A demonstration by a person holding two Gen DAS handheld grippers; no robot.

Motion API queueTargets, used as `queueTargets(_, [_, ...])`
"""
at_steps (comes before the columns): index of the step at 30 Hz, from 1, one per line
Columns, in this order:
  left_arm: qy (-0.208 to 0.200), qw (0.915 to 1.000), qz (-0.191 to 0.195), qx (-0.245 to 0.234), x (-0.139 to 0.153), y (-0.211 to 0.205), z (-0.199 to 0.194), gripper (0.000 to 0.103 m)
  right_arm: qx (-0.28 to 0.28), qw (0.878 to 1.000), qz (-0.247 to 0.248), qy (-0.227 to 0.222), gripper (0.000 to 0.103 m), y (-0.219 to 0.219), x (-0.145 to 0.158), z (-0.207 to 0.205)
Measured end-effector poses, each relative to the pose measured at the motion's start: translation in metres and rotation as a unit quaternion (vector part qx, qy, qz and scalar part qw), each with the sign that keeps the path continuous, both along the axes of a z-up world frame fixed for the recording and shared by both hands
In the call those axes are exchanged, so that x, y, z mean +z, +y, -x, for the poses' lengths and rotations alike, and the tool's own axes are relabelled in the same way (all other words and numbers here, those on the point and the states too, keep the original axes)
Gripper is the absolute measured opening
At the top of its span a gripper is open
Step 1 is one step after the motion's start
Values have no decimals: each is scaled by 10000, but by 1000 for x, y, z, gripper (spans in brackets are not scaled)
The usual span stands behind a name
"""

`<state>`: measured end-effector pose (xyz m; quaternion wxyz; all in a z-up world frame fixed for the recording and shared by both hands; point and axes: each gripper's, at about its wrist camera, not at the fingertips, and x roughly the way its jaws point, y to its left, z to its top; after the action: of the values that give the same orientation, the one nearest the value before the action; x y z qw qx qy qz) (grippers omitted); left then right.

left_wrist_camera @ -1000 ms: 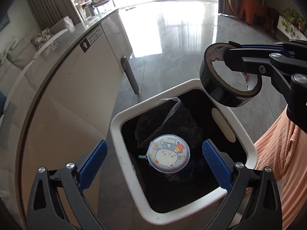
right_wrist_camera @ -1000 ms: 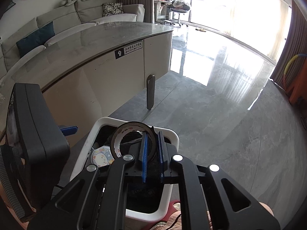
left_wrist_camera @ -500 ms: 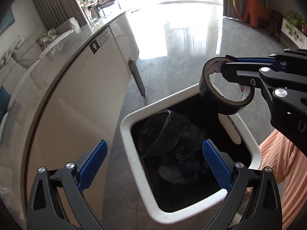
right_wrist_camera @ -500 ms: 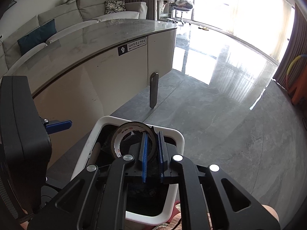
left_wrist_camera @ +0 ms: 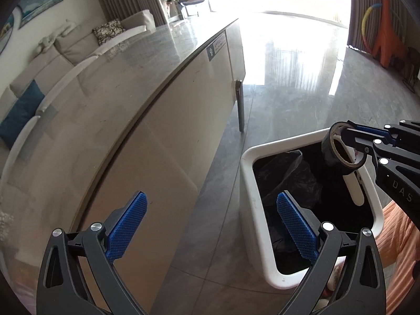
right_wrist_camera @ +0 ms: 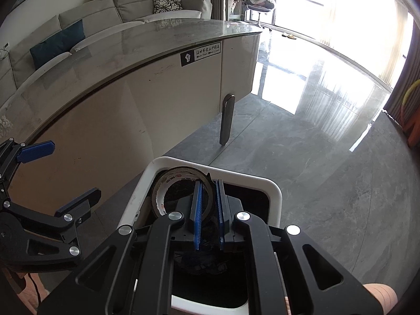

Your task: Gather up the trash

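The right gripper [right_wrist_camera: 208, 207] is holding a roll of tape [right_wrist_camera: 181, 186] over the open white bin [right_wrist_camera: 273, 191], its jaws pinching the roll's wall. The left gripper [left_wrist_camera: 210, 225] is hanging beside the bin, in front of the surface's [left_wrist_camera: 157, 60] pale side panel, with its jaws spread wide and holding nothing.

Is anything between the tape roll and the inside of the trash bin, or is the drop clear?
Nothing visible blocks it. The right gripper holds the tape roll over the open bin; the left gripper, open and empty, sits off to the side by the counter.
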<state>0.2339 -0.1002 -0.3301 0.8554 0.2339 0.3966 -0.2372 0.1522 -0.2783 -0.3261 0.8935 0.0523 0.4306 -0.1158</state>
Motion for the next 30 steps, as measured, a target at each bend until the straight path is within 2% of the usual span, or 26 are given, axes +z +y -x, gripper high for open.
queueTargets(5, [-55, 9999, 54, 153, 4, 14, -1, 98, 67, 9996, -43, 273, 11, 8, -21, -6])
queueTargets(6, [-62, 9999, 55, 147, 5, 15, 0, 98, 79, 9994, -23, 333, 16, 10, -24, -7])
queueTargets(7, [-84, 9998, 51, 154, 5, 14, 0, 98, 90, 9992, 15, 398, 26, 12, -28, -8])
queueTargets(8, [-83, 9998, 71, 144, 6, 15, 1, 98, 92, 9991, 62, 409, 65, 14, -29, -8])
queueTargets(9, [-69, 9999, 91, 123, 7, 16, 1, 98, 100, 9991, 90, 396, 97, 15, -30, -7])
queueTargets(15, [-189, 9997, 153, 96, 12, 18, 5, 98, 106, 9988, 293, 379, 98, 20, -25, -4])
queueTargets(30, [-233, 9984, 433, 273, 26, 32, 1, 98, 168, 9987, 472, -33, 98, 32, 10, -7])
